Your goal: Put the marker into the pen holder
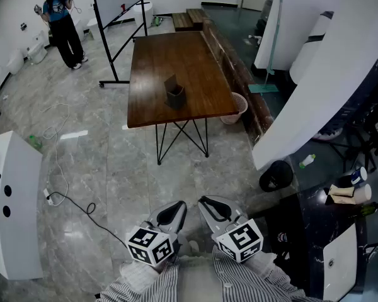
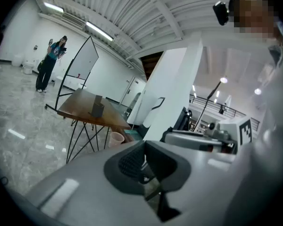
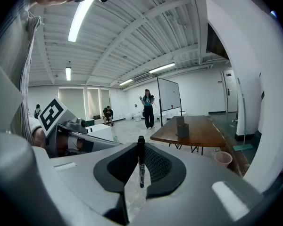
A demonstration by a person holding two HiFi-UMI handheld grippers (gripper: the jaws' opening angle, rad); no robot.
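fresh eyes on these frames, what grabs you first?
A black marker stands upright, pinched in the jaws of the right gripper, plain in the right gripper view. Farther off in the head view is a long wooden table with a dark pen holder alone on it. A person stands in the room's far left corner.

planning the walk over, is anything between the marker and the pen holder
Nothing visible does. The marker is held by the right gripper; open floor leads to the table, where the pen holder stands alone.
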